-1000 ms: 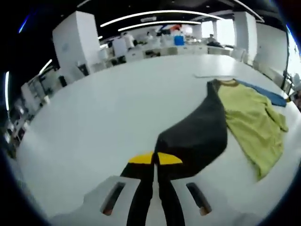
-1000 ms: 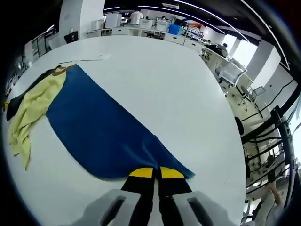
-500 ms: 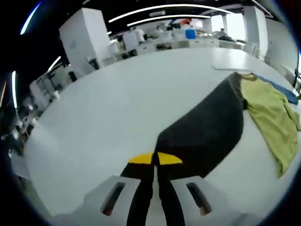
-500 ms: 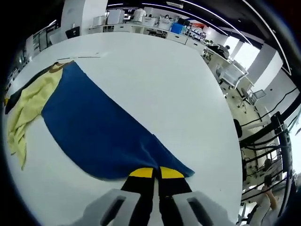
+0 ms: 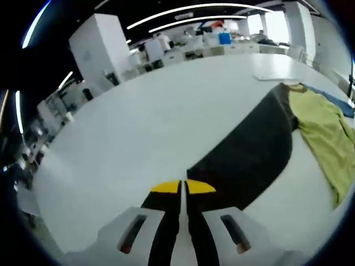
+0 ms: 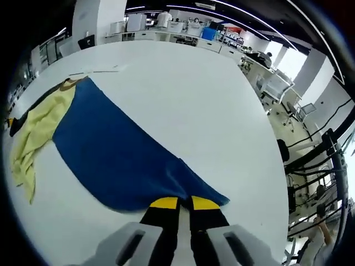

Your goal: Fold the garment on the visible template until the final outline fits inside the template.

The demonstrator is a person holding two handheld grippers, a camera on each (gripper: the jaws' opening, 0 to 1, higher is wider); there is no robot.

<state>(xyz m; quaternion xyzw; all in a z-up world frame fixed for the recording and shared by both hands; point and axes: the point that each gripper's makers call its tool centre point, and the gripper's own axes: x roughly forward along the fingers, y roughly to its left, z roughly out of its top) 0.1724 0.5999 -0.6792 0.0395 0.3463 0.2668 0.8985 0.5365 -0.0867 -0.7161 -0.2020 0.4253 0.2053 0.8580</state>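
Observation:
A garment lies spread on a white table: a yellow middle part, a dark grey side panel and a blue side panel. In the left gripper view, my left gripper is shut on the near corner of the dark grey panel. In the right gripper view, my right gripper is shut on the near edge of the blue panel. The yellow part shows at the left there, with a brown collar at its far end. A strip of blue peeks beyond the yellow in the left gripper view.
The white table stretches far beyond the garment. A thin pale sheet lies on it past the collar. Office desks, chairs and people stand in the background. The table's edge drops off at the right of the right gripper view.
Both views shifted slightly with the hands. In the left gripper view the dark grey panel looks drawn out flatter and wider than a second ago. The grips are unchanged.

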